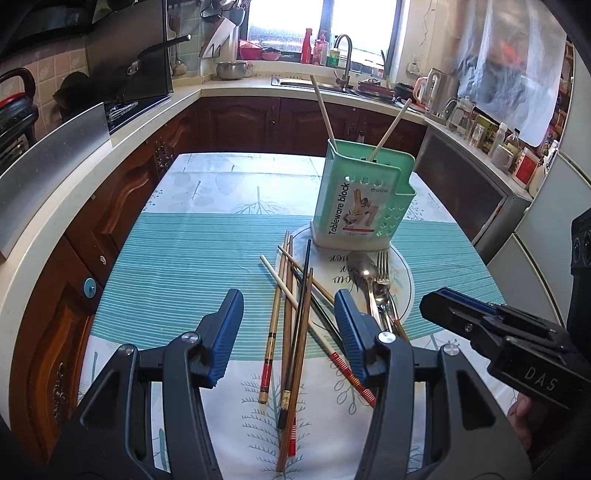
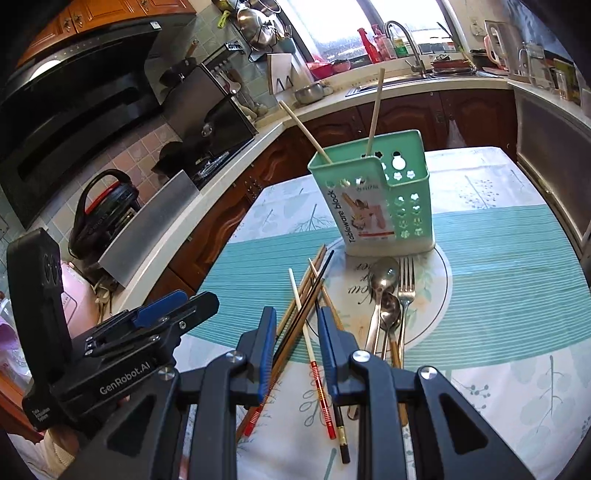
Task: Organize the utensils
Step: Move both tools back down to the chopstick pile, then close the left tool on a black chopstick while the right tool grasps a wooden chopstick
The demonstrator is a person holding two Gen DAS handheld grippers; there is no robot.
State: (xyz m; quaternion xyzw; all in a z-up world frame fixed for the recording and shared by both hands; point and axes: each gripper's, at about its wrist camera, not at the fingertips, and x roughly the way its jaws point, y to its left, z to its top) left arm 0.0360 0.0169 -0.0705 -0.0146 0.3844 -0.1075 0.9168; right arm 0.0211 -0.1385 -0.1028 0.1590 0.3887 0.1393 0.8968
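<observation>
Daylight from window (image 1: 325, 33) at back, panes blown out white. Kitchen bright and evenly lit; shadows soft and faint. Glare on spoon (image 2: 384, 277) bowl. Strong fisheye: cabinet lines bow, corners vignette black. Centre sharp; far shelves at right edge slightly soft, hazy.

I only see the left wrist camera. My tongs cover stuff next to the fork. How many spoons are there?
Observer: Two. A big spoon and a small spoon just below its bowl, both beside the fork.
Child: Are the right tongs holding a chopstick?
Observer: No. The right tongs are empty, with the tips apart. A white chopstick lying on the table shows through the gap.
</observation>
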